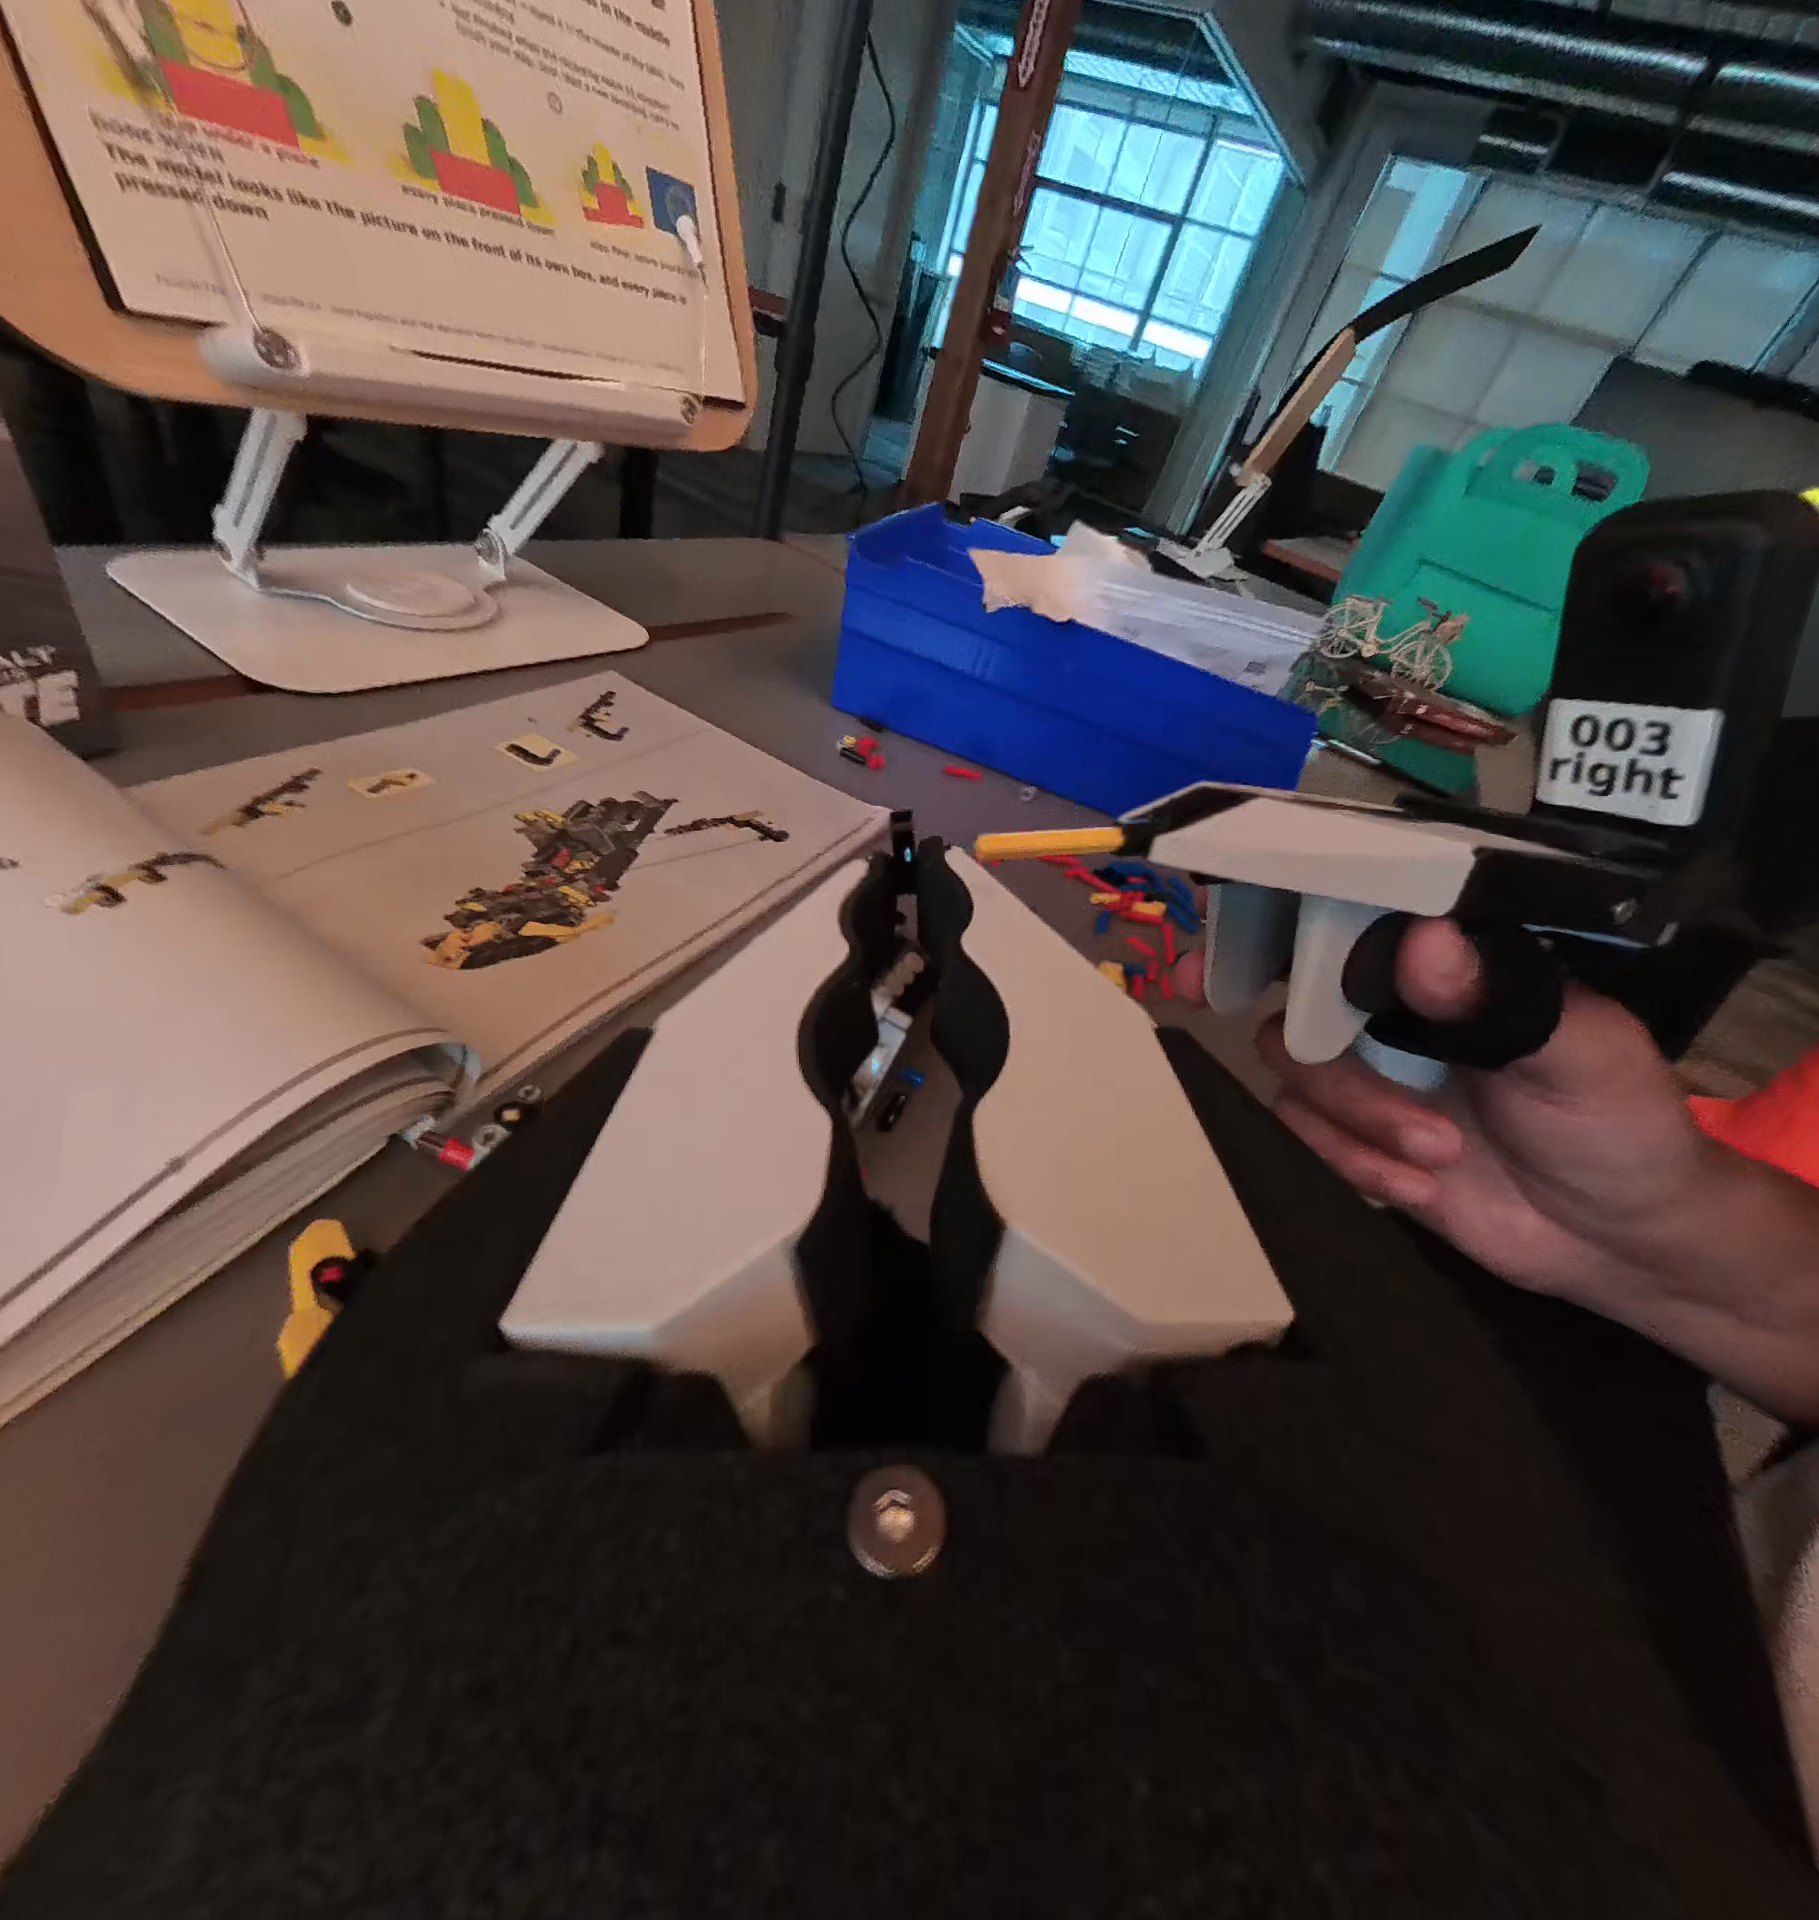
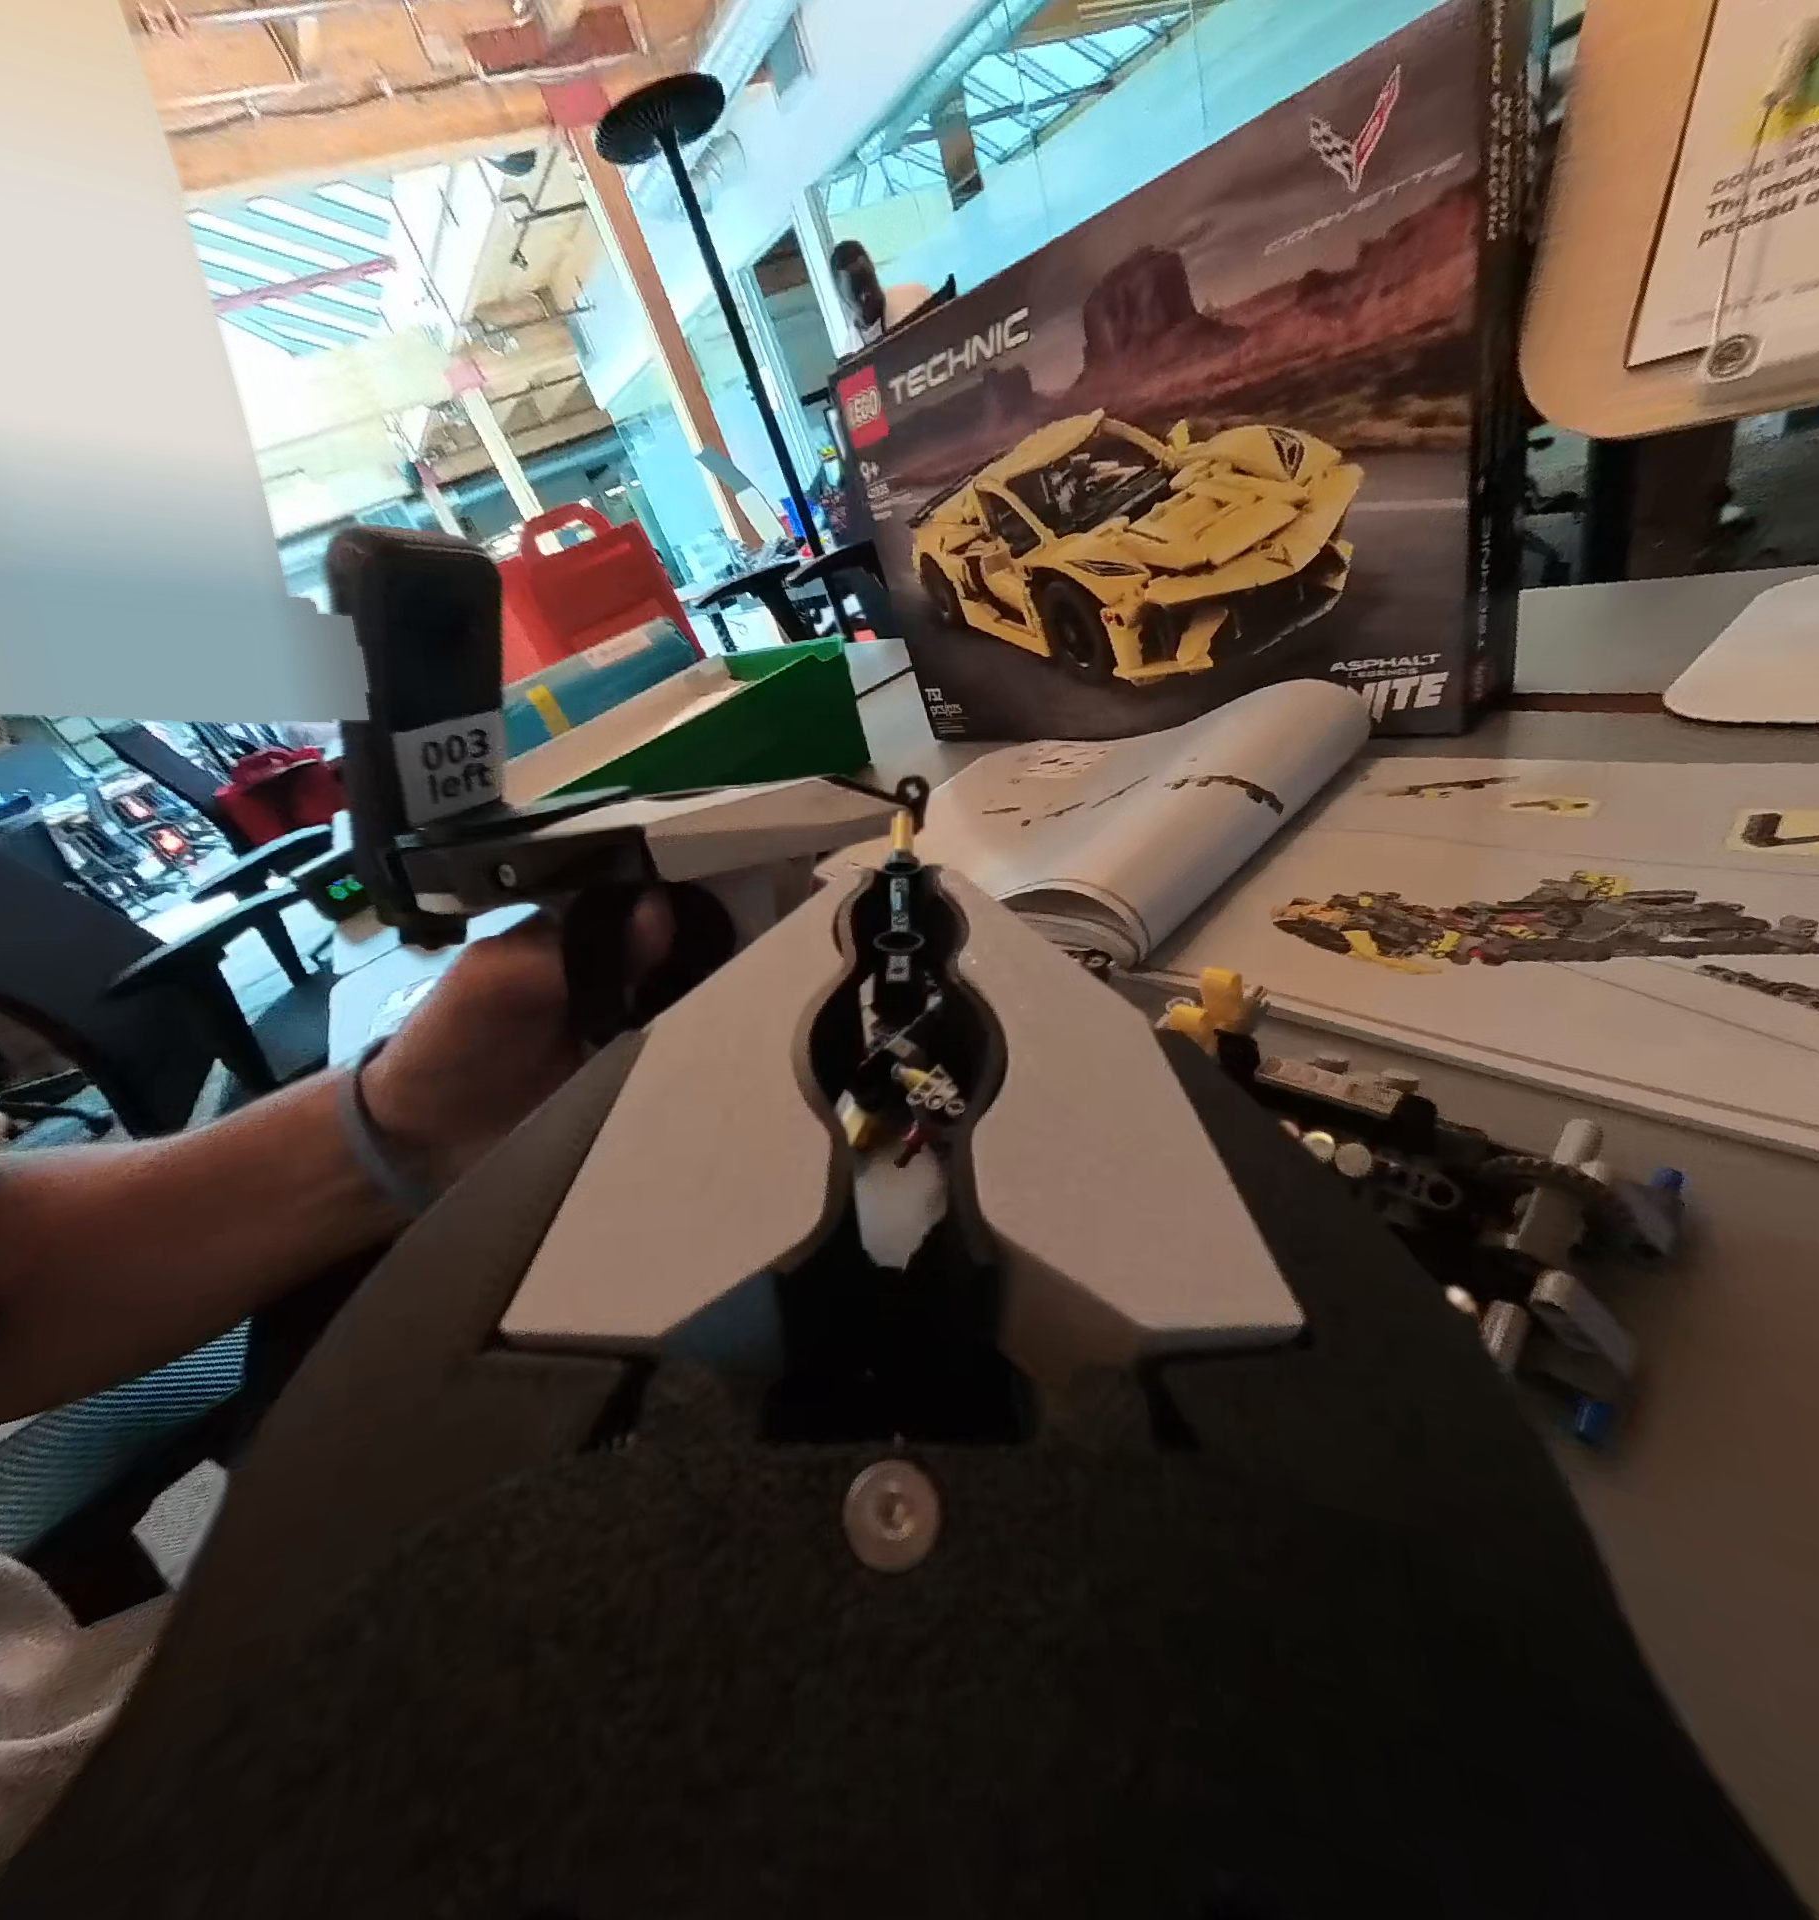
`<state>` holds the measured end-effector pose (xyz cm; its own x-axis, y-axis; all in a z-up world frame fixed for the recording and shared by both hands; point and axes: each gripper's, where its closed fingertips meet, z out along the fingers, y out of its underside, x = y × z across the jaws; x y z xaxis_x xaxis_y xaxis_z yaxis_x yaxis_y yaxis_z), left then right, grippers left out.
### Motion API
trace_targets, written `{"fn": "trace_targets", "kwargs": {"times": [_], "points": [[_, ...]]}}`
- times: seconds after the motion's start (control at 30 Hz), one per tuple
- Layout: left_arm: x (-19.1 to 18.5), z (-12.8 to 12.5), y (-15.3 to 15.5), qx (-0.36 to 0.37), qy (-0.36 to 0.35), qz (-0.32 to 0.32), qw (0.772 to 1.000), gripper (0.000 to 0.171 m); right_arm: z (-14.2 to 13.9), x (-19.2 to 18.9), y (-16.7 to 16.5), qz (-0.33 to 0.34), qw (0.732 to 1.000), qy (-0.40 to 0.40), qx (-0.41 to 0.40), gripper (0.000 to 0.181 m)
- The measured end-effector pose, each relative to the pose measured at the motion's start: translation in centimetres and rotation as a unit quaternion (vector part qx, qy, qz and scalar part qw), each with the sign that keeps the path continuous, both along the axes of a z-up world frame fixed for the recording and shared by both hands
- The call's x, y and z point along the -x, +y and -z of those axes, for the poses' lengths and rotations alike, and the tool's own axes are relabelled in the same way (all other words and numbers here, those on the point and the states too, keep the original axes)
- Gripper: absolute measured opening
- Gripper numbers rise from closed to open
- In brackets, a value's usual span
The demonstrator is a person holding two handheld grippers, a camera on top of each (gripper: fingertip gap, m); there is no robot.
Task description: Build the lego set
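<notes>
Booklet: open instruction booklet (image 1: 385, 894) lies flat on the table (image 1: 739, 665) at far left, its pages showing the half-built car.
Left gripper: left gripper (image 1: 907, 854) has its fingers drawn together on a small black connector (image 1: 901, 831) that pokes up past the tips.
Yellow axle: thin yellow axle (image 1: 1050, 842) juts from the right gripper (image 1: 1144, 831), whose fingers are clamped on its far end; the free end sits just beside the black connector, apparently lining up to slide in.
Handling: both pieces look light, stiff and slick, so a judgement call says pinch the axle well back and keep it straight, or it twists out.
Loose parts: red, blue and yellow pins (image 1: 1133, 914) are scattered on the table under the axle.
Blue bin: blue bin (image 1: 1050, 675) stands beyond them.
Only in right wrist view: set box (image 2: 1175, 499) standing behind the booklet, green tray (image 2: 739, 717), and the grey and black partial build (image 2: 1456, 1174) at the right.
</notes>
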<state>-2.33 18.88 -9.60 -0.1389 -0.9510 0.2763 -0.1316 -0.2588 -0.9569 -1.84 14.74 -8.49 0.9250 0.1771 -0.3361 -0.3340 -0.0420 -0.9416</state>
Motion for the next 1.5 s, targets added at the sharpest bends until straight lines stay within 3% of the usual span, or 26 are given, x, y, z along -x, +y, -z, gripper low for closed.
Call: {"fn": "trace_targets", "kwargs": {"times": [0.57,0.77,1.0,1.23,1.37,1.5], "points": [[-0.2,0.8,-0.7,-0.068,0.017,-0.037,0.997,0.001,0.5,0.0,0.6,0.025,0.999,-0.026,0.016,0.005],[-0.4,0.7,-0.6,-0.118,0.016,-0.068,0.991,0.001,0.6,-0.2,0.6,0.026,0.999,0.018,0.009,0.006],[-0.4,0.7,-0.5,-0.217,0.016,-0.098,0.971,0.001,0.8,-0.4,0.6,-0.018,0.989,0.147,-0.010,0.005],[-0.3,0.3,-1.0,-0.246,0.008,-0.097,0.964,0.002,0.6,-0.4,0.4,-0.034,0.987,0.156,-0.031,0.006],[-0.2,0.3,-1.0,-0.315,0.001,-0.084,0.945,0.001,0.2,0.0,0.2,-0.001,1.000,0.006,-0.024,0.006],[0.4,0.7,-1.1,-0.405,-0.001,-0.056,0.912,0.001,0.9,0.0,0.1,-0.064,0.988,0.138,-0.015,0.005]]}}
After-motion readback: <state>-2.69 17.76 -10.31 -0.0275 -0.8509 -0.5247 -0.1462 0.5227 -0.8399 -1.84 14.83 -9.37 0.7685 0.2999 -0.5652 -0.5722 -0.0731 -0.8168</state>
